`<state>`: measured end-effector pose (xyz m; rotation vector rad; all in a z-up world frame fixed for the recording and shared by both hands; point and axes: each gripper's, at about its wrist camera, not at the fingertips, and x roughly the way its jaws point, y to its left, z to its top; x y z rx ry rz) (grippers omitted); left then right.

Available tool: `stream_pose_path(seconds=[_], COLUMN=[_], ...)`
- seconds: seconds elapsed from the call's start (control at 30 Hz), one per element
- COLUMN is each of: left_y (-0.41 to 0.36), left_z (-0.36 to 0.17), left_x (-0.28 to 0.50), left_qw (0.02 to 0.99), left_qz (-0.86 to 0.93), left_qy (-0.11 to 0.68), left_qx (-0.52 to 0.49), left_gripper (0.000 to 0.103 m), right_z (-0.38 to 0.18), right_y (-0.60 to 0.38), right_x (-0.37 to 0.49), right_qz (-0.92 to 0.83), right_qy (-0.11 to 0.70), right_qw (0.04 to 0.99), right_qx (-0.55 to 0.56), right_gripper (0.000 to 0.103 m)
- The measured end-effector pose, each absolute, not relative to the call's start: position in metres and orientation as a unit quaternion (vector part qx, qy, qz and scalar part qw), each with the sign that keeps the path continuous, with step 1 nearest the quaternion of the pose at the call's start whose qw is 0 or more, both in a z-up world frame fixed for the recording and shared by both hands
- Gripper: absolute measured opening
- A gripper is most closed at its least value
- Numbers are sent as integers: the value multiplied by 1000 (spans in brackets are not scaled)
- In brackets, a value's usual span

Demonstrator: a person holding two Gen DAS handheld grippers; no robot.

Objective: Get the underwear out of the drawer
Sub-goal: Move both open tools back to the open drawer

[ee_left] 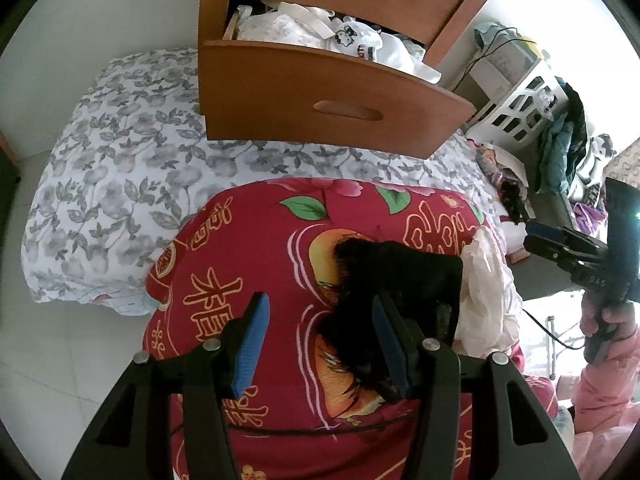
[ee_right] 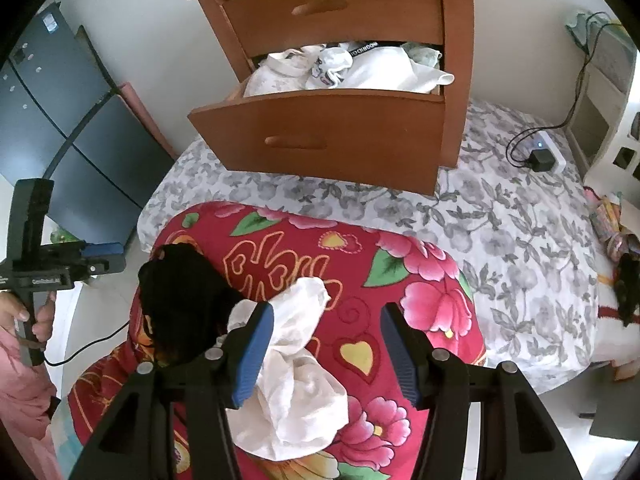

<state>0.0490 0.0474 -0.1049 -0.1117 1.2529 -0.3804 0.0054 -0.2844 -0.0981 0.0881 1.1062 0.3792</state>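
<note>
Underwear [ee_right: 348,68] still fills the open lower drawer [ee_right: 320,136] of the nightstand, white pieces heaped to the brim. Two pieces already lie on the red quilt [ee_right: 400,264]: a black one [ee_left: 400,276] and a white one [ee_right: 296,360], touching each other. The left gripper [ee_left: 320,344] hangs over the black piece, jaws apart, gripping nothing. The right gripper [ee_right: 328,352] hangs over the white piece, jaws also apart and empty.
</note>
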Motion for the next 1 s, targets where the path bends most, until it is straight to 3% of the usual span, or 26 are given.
stream_pose_path(seconds=[0.47, 0.83, 1.0], left_y=[57, 55, 43], left_z=[-100, -20, -16], left_x=[74, 203, 265], left_qw=[794, 851, 855], left_qz=[-163, -133, -116], left_qy=[582, 503, 500], left_qx=[-65, -71, -79], left_gripper=[55, 55, 55], right_z=[-103, -37, -14], right_y=[-295, -295, -283], right_x=[12, 103, 168], right_qz=[164, 151, 158], right_qy=[529, 463, 444], right_qw=[831, 873, 882], right_qx=[49, 28, 25], right_gripper=[60, 60, 60])
